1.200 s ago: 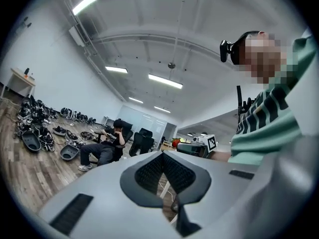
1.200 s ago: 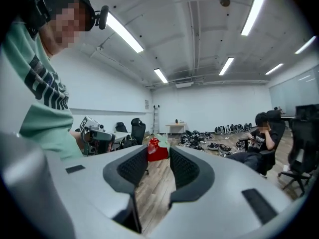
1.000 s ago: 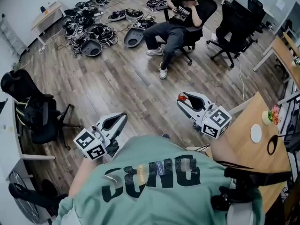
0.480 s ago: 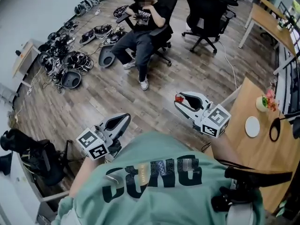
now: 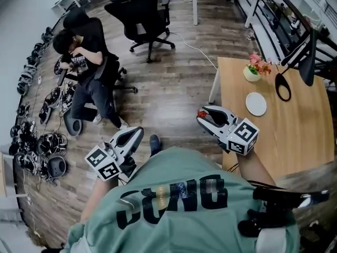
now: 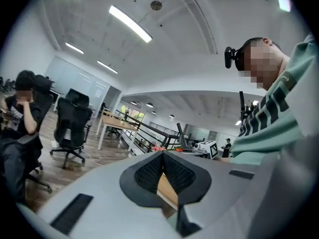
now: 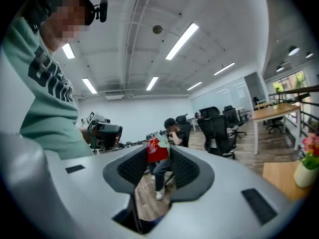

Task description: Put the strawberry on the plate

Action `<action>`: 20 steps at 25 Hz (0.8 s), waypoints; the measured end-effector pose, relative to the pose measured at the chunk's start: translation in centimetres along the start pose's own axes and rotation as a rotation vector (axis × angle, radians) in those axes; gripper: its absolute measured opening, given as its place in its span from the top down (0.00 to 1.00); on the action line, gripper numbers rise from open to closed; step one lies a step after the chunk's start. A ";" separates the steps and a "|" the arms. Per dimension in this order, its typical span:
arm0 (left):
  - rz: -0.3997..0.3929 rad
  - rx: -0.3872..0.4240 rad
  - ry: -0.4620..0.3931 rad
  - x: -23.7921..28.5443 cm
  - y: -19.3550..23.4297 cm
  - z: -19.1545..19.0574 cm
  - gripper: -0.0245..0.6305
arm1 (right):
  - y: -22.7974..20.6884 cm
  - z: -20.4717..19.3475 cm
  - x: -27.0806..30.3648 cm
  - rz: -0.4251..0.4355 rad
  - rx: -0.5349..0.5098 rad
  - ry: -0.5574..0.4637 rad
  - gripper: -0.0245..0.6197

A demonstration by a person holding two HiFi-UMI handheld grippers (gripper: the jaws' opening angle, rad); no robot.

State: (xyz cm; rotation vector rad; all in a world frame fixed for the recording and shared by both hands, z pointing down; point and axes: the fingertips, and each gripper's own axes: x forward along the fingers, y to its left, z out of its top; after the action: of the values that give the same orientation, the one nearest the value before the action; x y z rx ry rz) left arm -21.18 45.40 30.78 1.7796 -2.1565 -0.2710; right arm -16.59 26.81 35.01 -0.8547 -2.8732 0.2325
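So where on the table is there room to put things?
The plate is bare. The near half of the table, from the plate toward the right gripper, is bare too. Crowded at the far end: flower pot, black loop beside the plate.

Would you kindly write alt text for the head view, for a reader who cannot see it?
The right gripper grips a red strawberry above the floor, beside a wooden table bearing a white plate. The left gripper is shut, empty.

Mint-green T-shirt [image 5: 158, 173], dark block lettering [image 5: 174, 196]
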 end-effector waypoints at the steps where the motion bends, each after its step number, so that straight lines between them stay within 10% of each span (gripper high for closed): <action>1: -0.043 0.001 0.011 1.5 1.4 0.4 0.96 | -1.2 0.0 0.1 -0.043 0.000 -0.001 0.74; 11: -0.532 0.039 0.169 17.9 14.2 7.4 0.96 | -12.4 4.0 1.1 -0.555 0.007 -0.015 0.74; 20: -0.857 0.036 0.296 28.4 13.0 7.2 0.96 | -15.2 4.2 -4.6 -0.910 0.066 -0.035 0.74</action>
State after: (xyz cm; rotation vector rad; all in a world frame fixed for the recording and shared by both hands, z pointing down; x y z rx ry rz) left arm -40.42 19.80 32.38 2.4831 -1.1141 -0.1436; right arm -21.50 11.26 33.32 0.4997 -2.9154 0.2228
